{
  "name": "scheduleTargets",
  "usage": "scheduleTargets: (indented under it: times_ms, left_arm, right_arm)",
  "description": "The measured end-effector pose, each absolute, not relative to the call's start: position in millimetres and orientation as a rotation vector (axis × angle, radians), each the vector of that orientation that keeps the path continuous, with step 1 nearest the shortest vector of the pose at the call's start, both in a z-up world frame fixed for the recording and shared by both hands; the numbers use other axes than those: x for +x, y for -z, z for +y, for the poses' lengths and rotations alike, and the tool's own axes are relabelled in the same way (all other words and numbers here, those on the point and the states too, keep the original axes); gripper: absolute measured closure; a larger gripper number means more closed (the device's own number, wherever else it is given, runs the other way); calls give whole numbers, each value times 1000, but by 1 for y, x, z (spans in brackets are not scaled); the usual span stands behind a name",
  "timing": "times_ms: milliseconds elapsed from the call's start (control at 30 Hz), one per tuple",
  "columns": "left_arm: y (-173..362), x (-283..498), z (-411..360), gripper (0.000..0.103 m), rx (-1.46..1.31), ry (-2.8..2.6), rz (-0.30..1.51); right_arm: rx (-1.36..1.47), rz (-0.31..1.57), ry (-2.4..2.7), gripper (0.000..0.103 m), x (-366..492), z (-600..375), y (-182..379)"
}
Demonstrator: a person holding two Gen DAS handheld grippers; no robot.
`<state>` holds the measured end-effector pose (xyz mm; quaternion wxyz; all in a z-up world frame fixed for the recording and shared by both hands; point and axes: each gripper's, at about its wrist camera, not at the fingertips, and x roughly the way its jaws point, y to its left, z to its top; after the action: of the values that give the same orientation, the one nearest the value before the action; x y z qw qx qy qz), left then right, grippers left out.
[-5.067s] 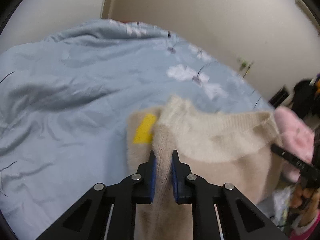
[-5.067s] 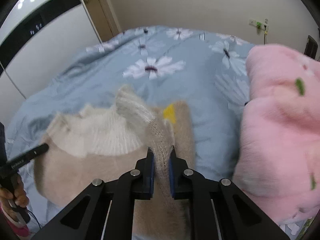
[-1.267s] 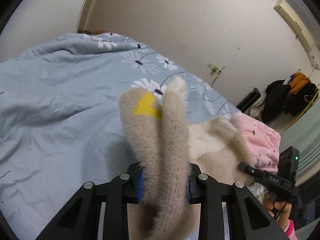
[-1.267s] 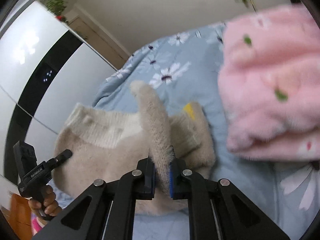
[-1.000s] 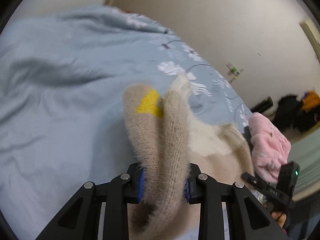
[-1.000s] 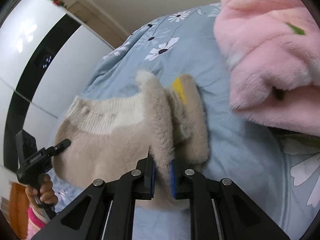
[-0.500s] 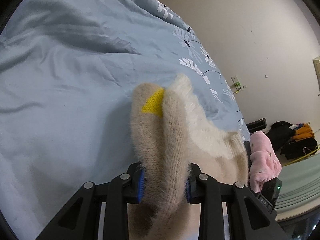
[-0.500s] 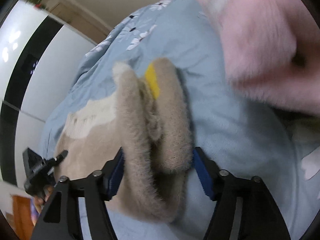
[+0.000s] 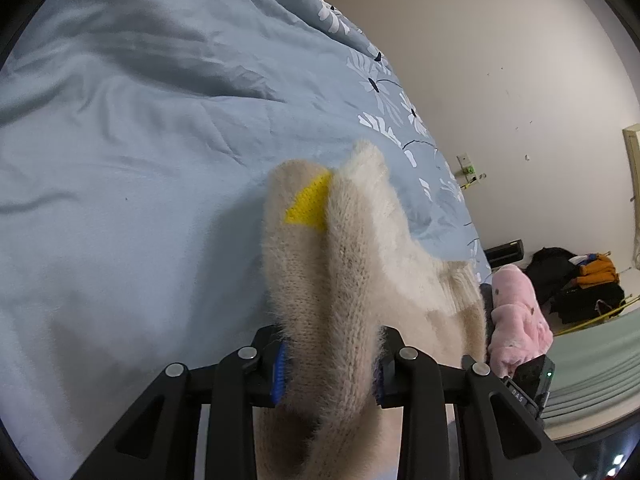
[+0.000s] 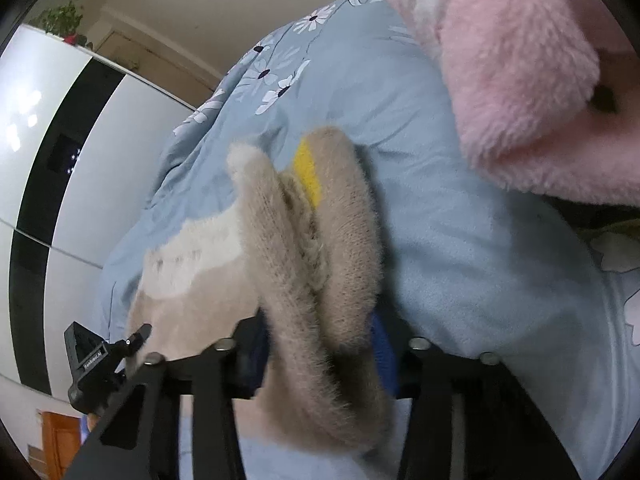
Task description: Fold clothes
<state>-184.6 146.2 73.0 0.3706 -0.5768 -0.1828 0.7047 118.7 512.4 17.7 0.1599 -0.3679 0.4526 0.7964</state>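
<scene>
A fuzzy beige sweater point(image 9: 344, 264) with a cream collar and a yellow patch lies bunched on the blue bed cover point(image 9: 120, 184). My left gripper point(image 9: 328, 372) has its jaws parted with a thick fold of the sweater between them. My right gripper point(image 10: 320, 356) stands wide open, with the sweater's point(image 10: 280, 264) folded edge lying loose between its jaws. The left gripper point(image 10: 104, 356) shows at the lower left of the right wrist view, at the sweater's far side.
A pink fluffy garment point(image 10: 532, 80) lies on the bed to the right of the sweater; it also shows in the left wrist view point(image 9: 516, 316). A white and black wardrobe point(image 10: 60, 152) stands at left. Dark clothes point(image 9: 576, 284) are piled by the wall.
Both grippers carried the folded sweater over and down onto the bed. The right gripper's jaws have opened wide and let go of the fold. The left gripper's jaws widened earlier.
</scene>
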Motion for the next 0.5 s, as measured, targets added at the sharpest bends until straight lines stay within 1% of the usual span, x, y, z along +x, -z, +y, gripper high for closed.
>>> scheduleTargets:
  times_ms: [100, 300, 433, 500]
  left_arm:
    - [-84, -179, 148, 71, -1464, -1838, -430]
    - [-114, -162, 153, 72, -1400, -1874, -356]
    - [-147, -153, 152, 72, -1317, -1870, -368]
    - [-171, -148, 159, 72, -1262, -1860, -342]
  right_arm:
    - [-1071, 1226, -2289, 72, 114, 505, -26]
    - [-1026, 1229, -2351, 74, 120, 503, -51]
    - [-987, 1190, -2434, 74, 127, 501, -84]
    - [-945, 1180, -2479, 74, 135, 503, -108]
